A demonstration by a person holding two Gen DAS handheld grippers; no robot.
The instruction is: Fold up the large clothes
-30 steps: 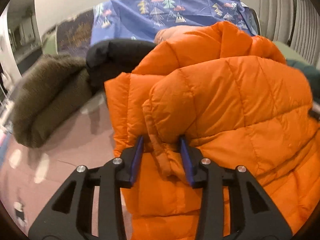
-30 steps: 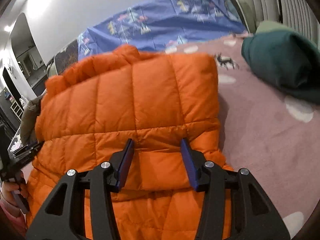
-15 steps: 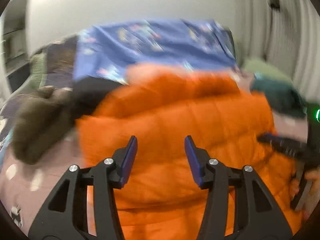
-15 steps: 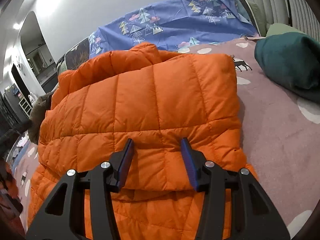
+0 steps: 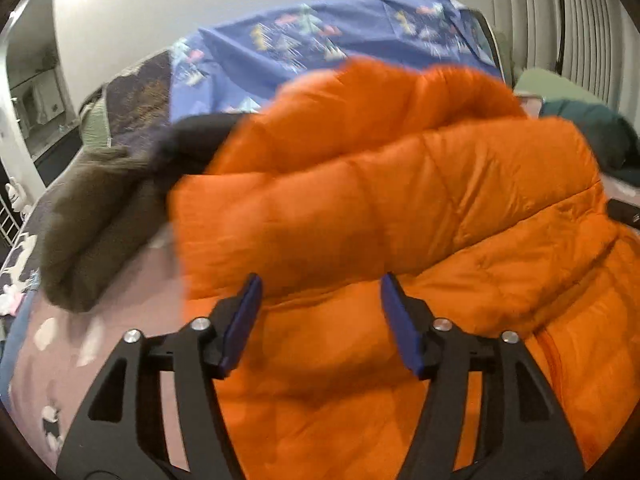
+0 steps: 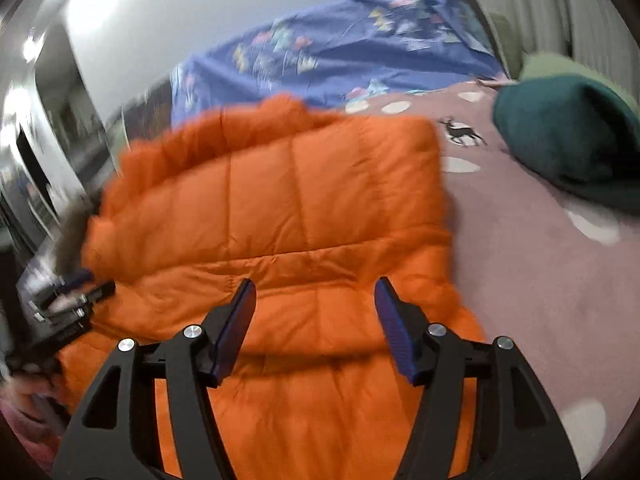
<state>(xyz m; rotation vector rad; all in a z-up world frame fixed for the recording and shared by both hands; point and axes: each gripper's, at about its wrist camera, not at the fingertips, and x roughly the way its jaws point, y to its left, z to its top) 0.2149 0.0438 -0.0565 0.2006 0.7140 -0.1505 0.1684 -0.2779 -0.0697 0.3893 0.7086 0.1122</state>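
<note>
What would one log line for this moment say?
left gripper: open, just widened, empty | right gripper: open, just widened, empty | orange jacket: folded over on bed

No readable text in either view.
The blue sheet (image 5: 344,40) and the mauve bedspread (image 6: 540,264) carry only pictures, trees and a deer; both views are blurred, so small print may be lost.

Pink spotted bed (image 6: 540,280) — orange jacket (image 6: 300,208), green garment (image 6: 568,148), brown garment (image 5: 92,224).
</note>
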